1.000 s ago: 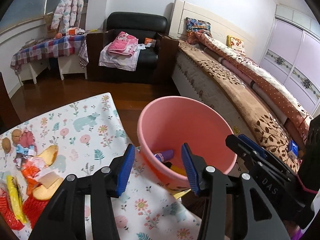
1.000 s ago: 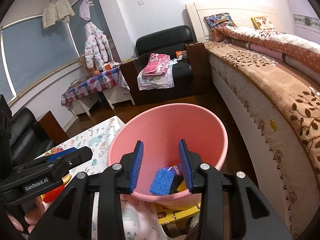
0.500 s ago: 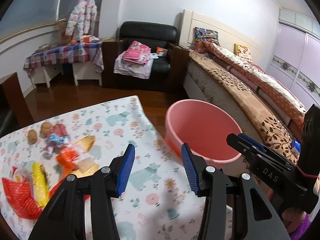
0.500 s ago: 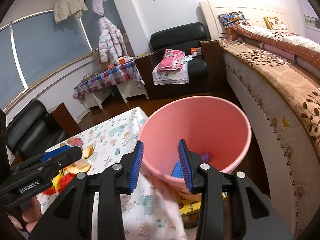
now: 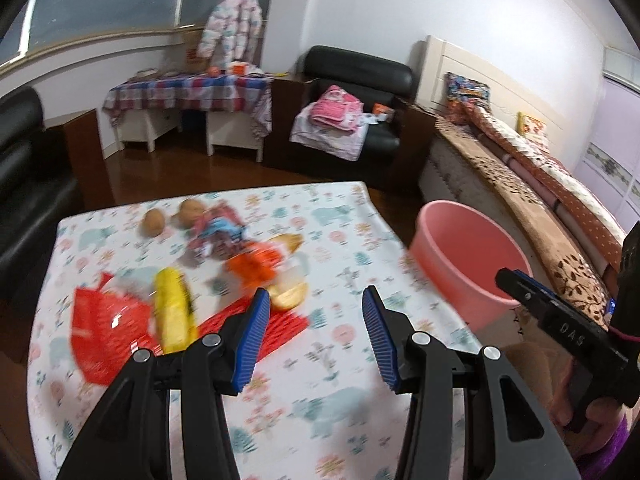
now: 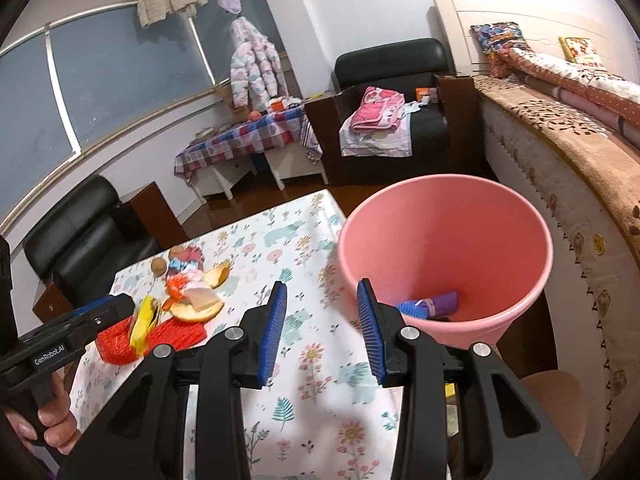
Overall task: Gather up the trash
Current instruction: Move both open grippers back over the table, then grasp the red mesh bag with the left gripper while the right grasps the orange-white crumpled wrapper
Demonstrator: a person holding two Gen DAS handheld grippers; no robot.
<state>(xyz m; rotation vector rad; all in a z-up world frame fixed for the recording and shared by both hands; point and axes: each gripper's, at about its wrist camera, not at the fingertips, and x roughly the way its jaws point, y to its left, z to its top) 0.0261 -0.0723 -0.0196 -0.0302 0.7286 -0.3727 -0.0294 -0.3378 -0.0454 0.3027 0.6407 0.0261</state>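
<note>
In the lower middle of the left wrist view, the left gripper (image 5: 314,330) hangs over the floral, animal-print tablecloth (image 5: 344,412) with its blue-padded jaws spread wide and nothing between them, apparently because it is free to take a fresh piece. Above and to the left of it in that frame lies the trash: a red mesh net bag (image 5: 108,332), one yellow wrapper (image 5: 174,312) lying across the bag, two orange-brown curved peel pieces (image 5: 289,294), one crumpled orange wrapper (image 5: 256,266), one bundle of pink and blue wrappers (image 5: 218,230) and two small round brown nuts or pits (image 5: 154,222) at the far edge of the heap; blur hides finer detail. The heap sits together in the left half of the cloth, well apart from the round pink plastic bucket (image 5: 472,264) at the right of the frame, which stands beside the table edge, probably so that pieces can be dropped straight in. In the right wrist view the right gripper (image 6: 322,330) sits at lower centre, its jaws standing narrower than the other tool's, also empty, pointing between the cloth and the bucket (image 6: 444,248). Low inside the bucket lie one blue mesh piece (image 6: 414,307) and one purple roll (image 6: 444,304), touching each other. At lower left of that frame a hand (image 6: 52,420) grips the other tool's handle.
</note>
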